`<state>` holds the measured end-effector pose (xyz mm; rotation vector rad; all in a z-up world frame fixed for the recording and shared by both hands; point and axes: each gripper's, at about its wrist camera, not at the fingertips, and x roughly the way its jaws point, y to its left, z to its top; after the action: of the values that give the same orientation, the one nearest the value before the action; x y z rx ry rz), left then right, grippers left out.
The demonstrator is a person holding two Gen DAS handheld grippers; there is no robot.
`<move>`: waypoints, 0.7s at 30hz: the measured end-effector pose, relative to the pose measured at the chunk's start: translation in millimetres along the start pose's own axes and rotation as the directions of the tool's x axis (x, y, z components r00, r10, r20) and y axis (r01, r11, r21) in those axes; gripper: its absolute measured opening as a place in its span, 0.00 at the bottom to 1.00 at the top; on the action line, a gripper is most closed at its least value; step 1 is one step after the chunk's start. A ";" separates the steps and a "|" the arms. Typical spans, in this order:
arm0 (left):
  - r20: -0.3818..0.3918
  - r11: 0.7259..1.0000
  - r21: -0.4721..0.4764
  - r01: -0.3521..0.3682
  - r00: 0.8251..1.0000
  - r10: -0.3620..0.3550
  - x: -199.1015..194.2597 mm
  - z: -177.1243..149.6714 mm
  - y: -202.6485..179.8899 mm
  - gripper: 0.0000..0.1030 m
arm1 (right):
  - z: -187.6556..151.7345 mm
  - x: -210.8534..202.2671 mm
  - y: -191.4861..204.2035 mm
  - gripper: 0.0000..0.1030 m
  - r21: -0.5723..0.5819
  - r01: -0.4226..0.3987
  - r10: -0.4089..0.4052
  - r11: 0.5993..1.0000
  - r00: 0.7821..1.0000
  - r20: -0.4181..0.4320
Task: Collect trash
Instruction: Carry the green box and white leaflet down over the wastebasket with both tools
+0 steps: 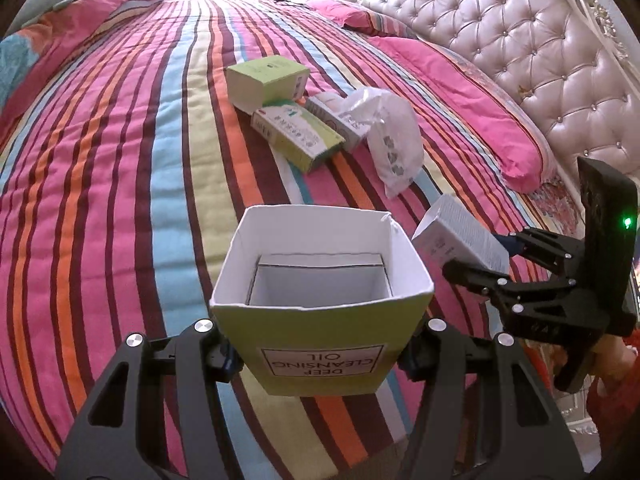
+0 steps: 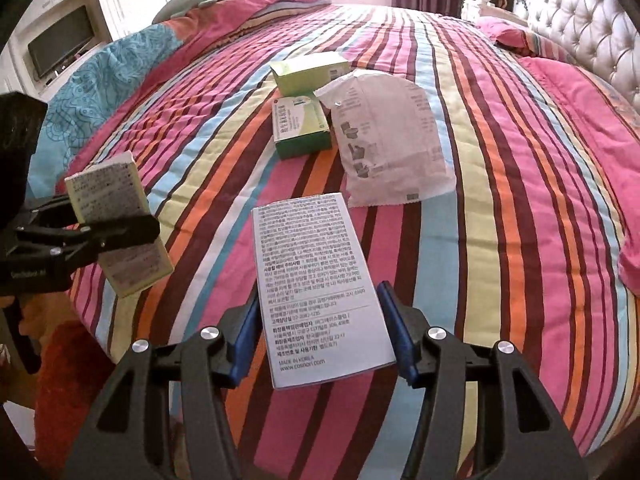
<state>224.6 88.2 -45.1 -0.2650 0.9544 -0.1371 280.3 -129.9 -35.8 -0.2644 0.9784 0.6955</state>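
Note:
My left gripper (image 1: 316, 360) is shut on an open-topped yellow-green carton (image 1: 320, 280) labelled "Deep Cleansing Oil", held above the striped bed; it looks empty inside. To its right, my right gripper (image 1: 484, 254) is shut on a white printed box (image 1: 452, 236). In the right wrist view the blue pads press both sides of that white box (image 2: 316, 272), between the fingers of the right gripper (image 2: 320, 328). The left gripper (image 2: 100, 236) with its carton (image 2: 108, 192) is at the left. Further up the bed lie two green boxes (image 1: 266, 78) (image 1: 298, 136), a small white box (image 1: 338, 120) and a white plastic bag (image 1: 394, 140).
The striped quilt (image 2: 500, 200) covers the whole bed. Pink pillows (image 1: 460, 96) and a tufted headboard (image 1: 520, 40) lie to the right, a folded duvet (image 2: 240, 4) at the far end. A red rug (image 2: 68, 360) shows beyond the near edge of the bed.

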 end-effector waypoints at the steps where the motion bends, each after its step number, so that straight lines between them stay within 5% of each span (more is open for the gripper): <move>1: 0.002 1.000 -0.001 0.002 1.000 -0.002 -1.4 -2.7 0.5 0.55 | -1.9 -2.0 1.4 0.52 -0.002 0.005 -0.005 1.000 1.000 0.002; 10: 0.173 0.991 0.038 0.126 0.976 -0.131 -54.7 -45.0 -4.5 0.55 | -17.5 -20.9 10.6 0.52 0.003 -0.004 0.004 1.000 0.999 0.034; 15: 0.255 0.989 0.100 0.110 0.958 -0.132 -87.2 -66.3 -20.3 0.55 | -23.6 -30.3 10.0 0.52 0.027 -0.025 0.024 0.999 0.998 0.060; 21: 0.259 0.984 0.165 0.073 0.959 -0.115 -109.5 -90.9 -37.5 0.55 | -39.4 -45.2 11.3 0.52 0.024 -0.043 0.041 0.999 0.997 0.070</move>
<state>87.4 62.9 1.8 -0.1806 0.6586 -0.2551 230.1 -160.1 -18.8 -0.1967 0.9275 0.7254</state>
